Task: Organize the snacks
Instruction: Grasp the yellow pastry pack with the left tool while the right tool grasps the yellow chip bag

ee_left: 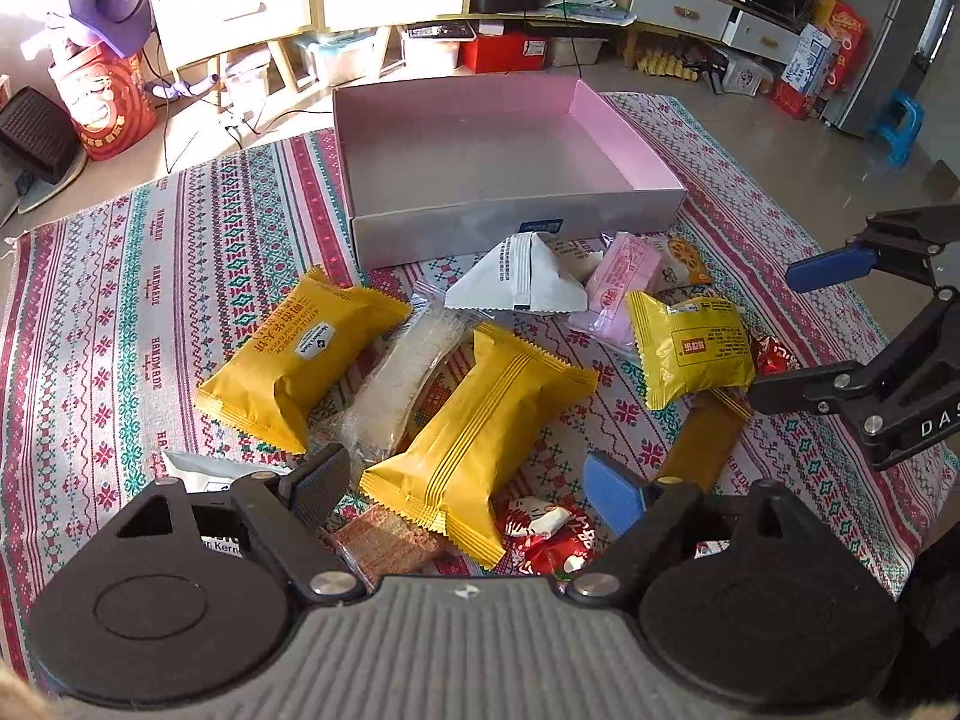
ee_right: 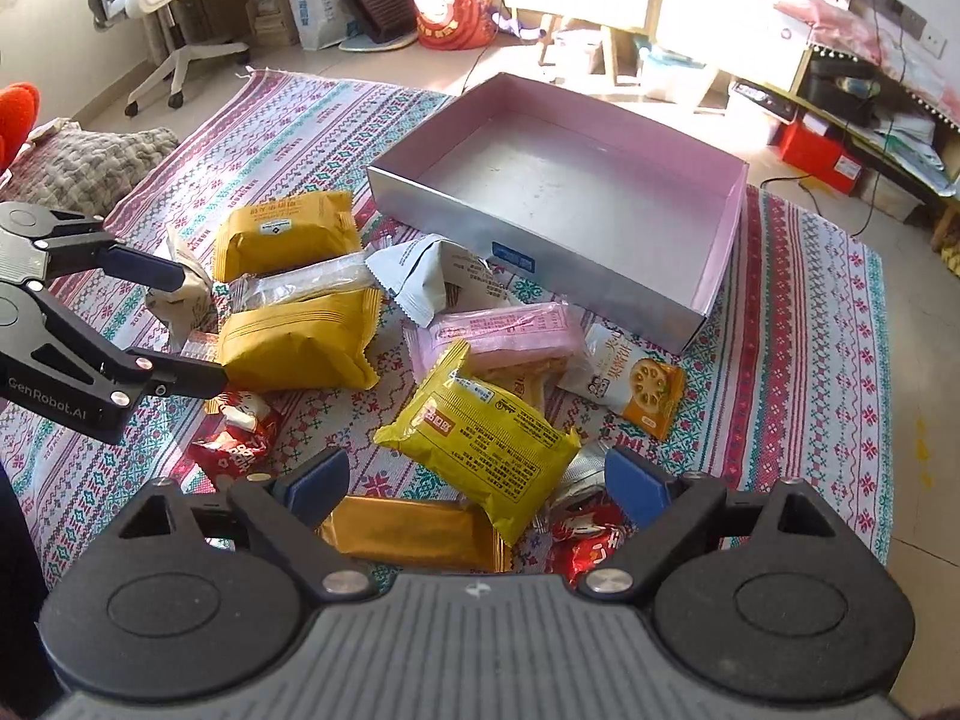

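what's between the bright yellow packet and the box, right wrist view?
Right wrist view: a pink packet lies between the bright yellow packet and the box, then a strip of bare cloth.

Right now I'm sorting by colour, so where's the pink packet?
The pink packet lies on the cloth just in front of the box, between the white triangular pouch and the biscuit packet, partly under the bright yellow packet.

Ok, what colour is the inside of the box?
Pink on the box inner walls, clearest in the left wrist view.
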